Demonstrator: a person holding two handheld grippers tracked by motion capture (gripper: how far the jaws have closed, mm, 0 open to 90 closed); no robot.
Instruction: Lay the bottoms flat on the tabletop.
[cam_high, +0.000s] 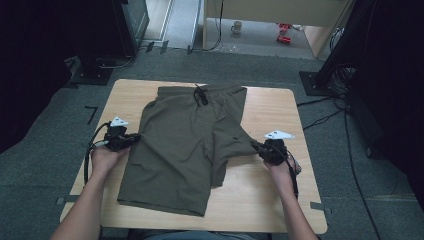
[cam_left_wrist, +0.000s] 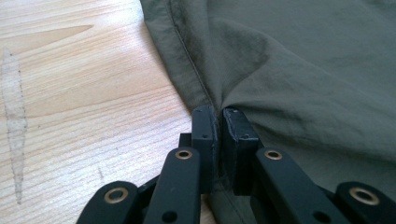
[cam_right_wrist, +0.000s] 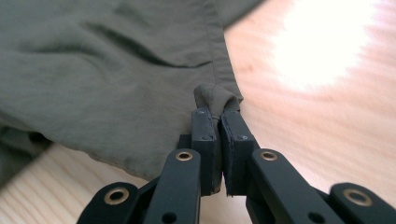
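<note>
1. A pair of olive-green shorts (cam_high: 185, 145) lies flat on a light wooden table (cam_high: 270, 200), waistband at the far side and leg openings toward the person.
2. A dark drawstring (cam_high: 201, 95) rests knotted at the middle of the waistband.
3. The left gripper (cam_high: 134, 138) sits at the left edge of the shorts, about halfway down the side seam, held in the person's left hand (cam_high: 102, 157).
4. In the left gripper view its jaws are pressed together on the seamed edge of the shorts (cam_left_wrist: 299, 70) — the cloth puckers into creases that run out from the pinch.
5. The right gripper (cam_high: 255, 145) is at the hem of the shorter-looking right leg, which spreads sideways toward it, and the right hand (cam_high: 280, 167) holds it.
6. In the right gripper view the jaws are clamped on a small bunched fold of the hem (cam_right_wrist: 215, 95) — the fold bulges just above the pads.
7. The rest of the shorts (cam_right_wrist: 102, 65) lies slack beyond that pinch, with bare tabletop (cam_right_wrist: 303, 140) beside it.
8. Both grippers lie low over the table, well apart, with the shorts between them.
</note>
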